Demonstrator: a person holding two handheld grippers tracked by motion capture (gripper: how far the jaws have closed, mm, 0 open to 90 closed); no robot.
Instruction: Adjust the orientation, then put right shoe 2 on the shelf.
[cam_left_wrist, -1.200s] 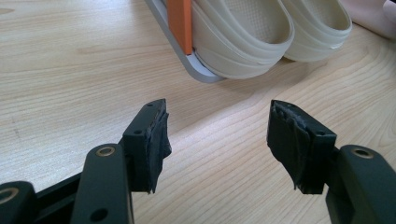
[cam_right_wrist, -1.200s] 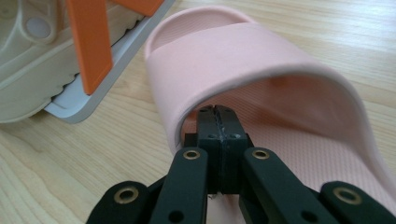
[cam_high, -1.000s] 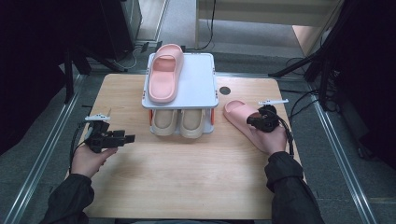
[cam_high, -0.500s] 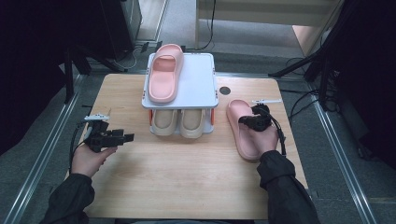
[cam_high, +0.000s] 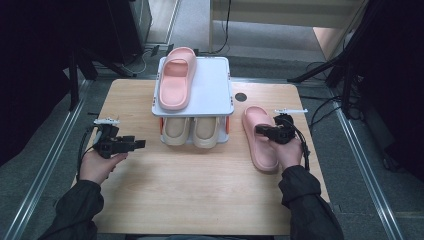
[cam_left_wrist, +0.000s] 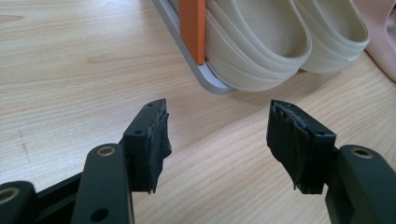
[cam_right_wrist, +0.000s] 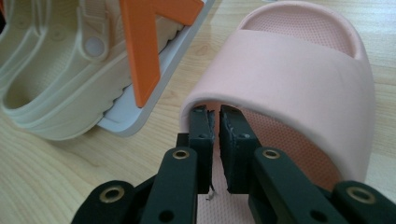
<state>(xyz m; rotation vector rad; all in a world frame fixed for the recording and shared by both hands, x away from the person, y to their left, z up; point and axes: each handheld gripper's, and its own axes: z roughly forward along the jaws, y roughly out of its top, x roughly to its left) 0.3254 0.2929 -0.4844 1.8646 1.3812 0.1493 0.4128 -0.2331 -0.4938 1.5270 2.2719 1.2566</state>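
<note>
A pink slipper (cam_high: 261, 152) (cam_right_wrist: 299, 70) lies lengthwise on the wooden table, right of a small white shoe rack (cam_high: 215, 85). My right gripper (cam_high: 258, 130) (cam_right_wrist: 215, 116) reaches in from the slipper's right, its tips at the edge of the strap. Its jaws have just been opening and stand a narrow crack apart, with nothing pinched between the pads. A matching pink slipper (cam_high: 175, 80) lies on the rack's top shelf. At the table's left my left gripper (cam_high: 141, 144) (cam_left_wrist: 217, 140) is open and empty, pointing toward the rack.
A beige pair of slippers (cam_high: 192, 131) (cam_left_wrist: 261, 42) (cam_right_wrist: 46, 70) fills the rack's lower shelf, behind an orange support (cam_left_wrist: 194, 28) (cam_right_wrist: 140, 51). A round black hole (cam_high: 241, 97) sits in the tabletop behind the pink slipper. Bare wood (cam_high: 200, 190) spreads in front of the rack.
The pink slipper on the table swung from lying diagonally to lying lengthwise, and the right gripper shifted left with it. The left hand stayed put.
</note>
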